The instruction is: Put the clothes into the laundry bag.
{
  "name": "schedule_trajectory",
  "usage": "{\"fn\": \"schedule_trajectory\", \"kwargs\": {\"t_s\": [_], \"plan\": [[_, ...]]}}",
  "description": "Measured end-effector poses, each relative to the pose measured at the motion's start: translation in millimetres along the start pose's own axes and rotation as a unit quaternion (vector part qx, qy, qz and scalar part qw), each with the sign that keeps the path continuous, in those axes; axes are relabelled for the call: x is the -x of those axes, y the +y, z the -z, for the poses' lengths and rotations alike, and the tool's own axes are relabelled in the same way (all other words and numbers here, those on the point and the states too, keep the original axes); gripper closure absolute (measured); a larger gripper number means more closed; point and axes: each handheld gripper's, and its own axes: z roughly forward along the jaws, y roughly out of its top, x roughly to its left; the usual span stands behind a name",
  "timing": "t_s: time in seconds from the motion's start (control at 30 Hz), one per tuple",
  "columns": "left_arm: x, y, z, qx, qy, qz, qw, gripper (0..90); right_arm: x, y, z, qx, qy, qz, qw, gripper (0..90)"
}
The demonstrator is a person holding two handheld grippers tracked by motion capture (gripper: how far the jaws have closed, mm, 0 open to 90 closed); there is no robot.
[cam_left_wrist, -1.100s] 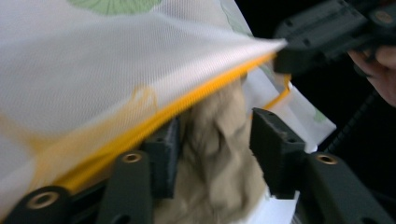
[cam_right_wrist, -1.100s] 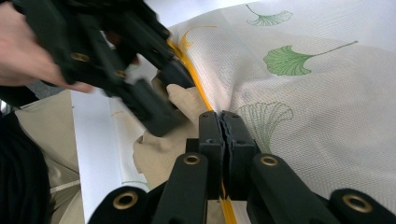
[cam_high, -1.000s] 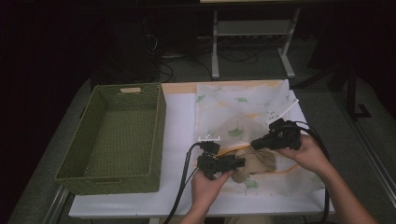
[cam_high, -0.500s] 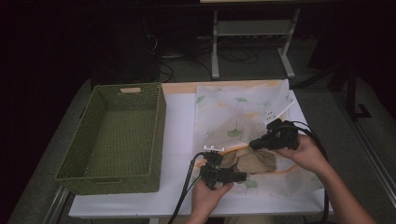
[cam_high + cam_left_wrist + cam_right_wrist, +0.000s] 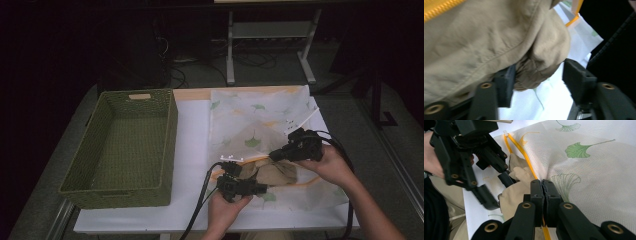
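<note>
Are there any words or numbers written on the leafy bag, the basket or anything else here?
None: no words or numbers can be read anywhere.
Mesh bag: leaf pictures, no writing.
Basket: no readable label.
Tan cloth: plain.
White tag at the bag's edge: too small to read.

Dim room w/ lit table; left gripper view blurred, others sharp.

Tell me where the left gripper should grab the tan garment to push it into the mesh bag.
Probably the bunched, rounded fold of the tan garment sticking out of the mesh bag, coming from the open yellow-zipper side. The left gripper already has open jaws either side of it, while the right gripper pinches the zipper edge.
</note>
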Motion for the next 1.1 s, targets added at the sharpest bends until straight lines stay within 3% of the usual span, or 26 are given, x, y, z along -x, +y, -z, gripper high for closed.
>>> {"fn": "schedule_trajectory", "kwargs": {"t_s": [0.03, 0.13, 0.23, 0.3, 0.4, 0.5, 0.57, 0.63, 0.73, 0.83, 0.97, 1.1], "plan": [[0.7, -0.1, 0.2, -0.005, -0.003, 0.000, 1.0000, 39.5, 0.2, 0.1, -0.1, 0.000, 0.000, 0.001, 1.0000, 87.2], [1.3, -0.6, 2.1, -0.008, 0.012, -0.013, 0.9998, 38.6, -0.2, 0.5, -1.1, -0.001, 0.000, 0.000, 1.0000, 87.1], [-0.7, -0.5, -2.6, -0.015, 0.025, -0.011, 0.9995, 37.2, -0.4, 1.3, -2.4, -0.003, -0.001, 0.000, 1.0000, 87.1], [-2.8, -0.4, -7.6, -0.020, 0.029, 0.003, 0.9994, 37.0, -1.0, 2.0, -3.4, -0.003, -0.002, 0.000, 1.0000, 87.1], [-6.0, -0.3, -10.8, -0.008, 0.027, 0.014, 0.9995, 44.7, -1.5, 2.1, -3.9, -0.003, -0.002, 0.002, 1.0000, 87.1], [-6.7, 2.1, -11.3, 0.002, 0.030, 0.014, 0.9994, 60.1, -1.6, 1.8, -2.5, -0.004, -0.002, 0.001, 1.0000, 87.1], [-6.1, 4.2, -9.3, 0.014, 0.036, 0.004, 0.9993, 73.1, -1.8, 1.2, -1.4, -0.001, -0.001, 0.000, 1.0000, 87.1], [-4.3, 7.4, -9.9, 0.013, 0.045, -0.007, 0.9989, 77.7, -2.6, 0.7, -0.5, -0.001, -0.001, 0.000, 1.0000, 87.1], [-2.8, 10.8, -13.3, 0.017, 0.054, -0.014, 0.9983, 81.0, -3.3, 0.8, 0.0, 0.001, -0.001, 0.003, 1.0000, 87.1], [-3.3, 16.2, -15.7, 0.033, 0.057, -0.005, 0.9978, 81.7, -4.4, 0.9, 0.3, 0.001, -0.002, 0.004, 1.0000, 87.1], [-5.5, 25.7, -24.0, 0.069, 0.069, 0.014, 0.9952, 81.8, -4.8, 0.2, 0.9, 0.003, -0.002, 0.002, 1.0000, 87.1], [-10.2, 30.6, -31.1, 0.087, 0.076, 0.026, 0.9930, 80.8, -1.0, -1.6, 2.2, 0.005, 0.001, -0.002, 1.0000, 87.1]]}}
